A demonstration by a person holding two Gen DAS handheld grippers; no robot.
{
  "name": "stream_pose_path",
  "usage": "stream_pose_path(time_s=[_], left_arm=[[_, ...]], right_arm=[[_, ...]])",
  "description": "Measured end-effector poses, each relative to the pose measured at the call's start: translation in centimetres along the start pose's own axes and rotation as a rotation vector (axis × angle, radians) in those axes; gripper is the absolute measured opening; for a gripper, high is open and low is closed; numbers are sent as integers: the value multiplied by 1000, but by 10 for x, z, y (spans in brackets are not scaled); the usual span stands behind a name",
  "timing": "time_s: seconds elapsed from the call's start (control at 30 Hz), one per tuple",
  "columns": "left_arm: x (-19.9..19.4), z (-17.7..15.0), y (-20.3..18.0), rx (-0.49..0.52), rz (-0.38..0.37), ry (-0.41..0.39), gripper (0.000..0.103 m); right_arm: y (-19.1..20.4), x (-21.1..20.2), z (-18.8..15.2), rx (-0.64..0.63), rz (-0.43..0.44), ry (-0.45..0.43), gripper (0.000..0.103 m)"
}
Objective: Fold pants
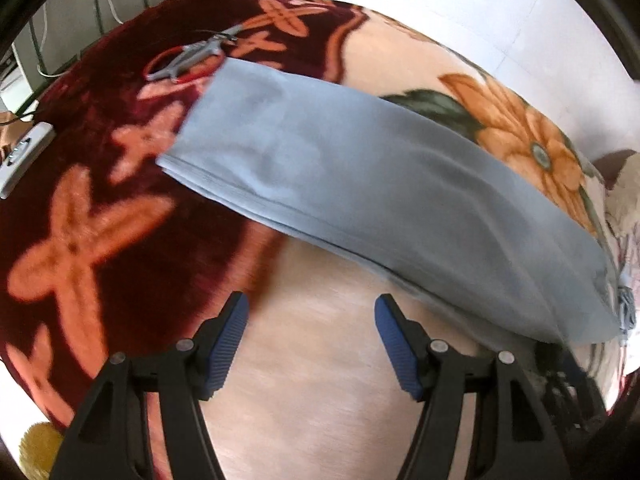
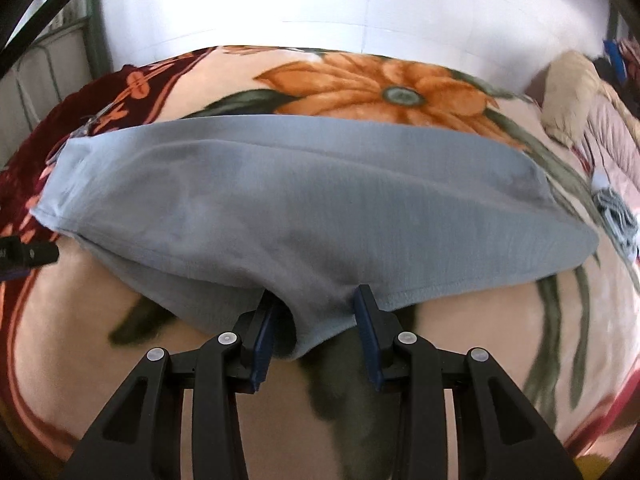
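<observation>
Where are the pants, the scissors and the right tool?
pants (image 1: 360, 184): left wrist view, middle of folded cloth.
scissors (image 1: 188, 62): left wrist view, grey handles.
right tool (image 2: 316, 308): right wrist view, between its fingertips.

The pants' (image 1: 360, 184) lower-right end is cut off behind the left gripper's arm at the frame's lower right, the blanket (image 2: 120, 304) beneath them is hidden and motion-blurred, and pad contact at the right gripper (image 2: 316, 316) cannot be judged.

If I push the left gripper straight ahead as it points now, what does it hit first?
Probably the bare blanket: the left gripper stands open over it with nothing between the fingers. The pants' near edge lies just beyond; depth is unclear, so it might catch that edge.
</observation>
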State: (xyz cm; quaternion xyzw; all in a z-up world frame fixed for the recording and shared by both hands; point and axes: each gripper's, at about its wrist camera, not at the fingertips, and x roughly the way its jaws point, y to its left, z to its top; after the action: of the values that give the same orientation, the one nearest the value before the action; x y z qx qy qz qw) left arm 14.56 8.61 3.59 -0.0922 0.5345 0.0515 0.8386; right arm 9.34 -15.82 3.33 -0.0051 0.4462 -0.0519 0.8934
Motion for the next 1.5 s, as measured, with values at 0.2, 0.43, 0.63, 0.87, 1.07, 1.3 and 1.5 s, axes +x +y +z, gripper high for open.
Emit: stream_pose_path(time_s=[0.2, 0.43, 0.63, 0.87, 1.07, 1.3, 1.5], left_arm=[[4, 17, 46, -52, 43, -26, 69], [10, 36, 103, -81, 91, -57, 69], [16, 52, 138, -113, 37, -58, 69], [13, 55, 145, -46, -15, -35, 69], [4, 52, 153, 32, -7, -20, 70], [1, 52, 166, 58, -3, -15, 70], [2, 53, 171, 57, 1, -21, 69]], right_arm=[[5, -11, -11, -112, -3, 6, 5], [10, -14, -11, -183, 9, 83, 8], [37, -47, 10, -230, 114, 70, 18], [134, -36, 47, -335, 316, 20, 26], [224, -7, 55, -402, 475, 44, 26], [289, 20, 67, -452, 522, 42, 26], [309, 33, 70, -482, 524, 67, 26]])
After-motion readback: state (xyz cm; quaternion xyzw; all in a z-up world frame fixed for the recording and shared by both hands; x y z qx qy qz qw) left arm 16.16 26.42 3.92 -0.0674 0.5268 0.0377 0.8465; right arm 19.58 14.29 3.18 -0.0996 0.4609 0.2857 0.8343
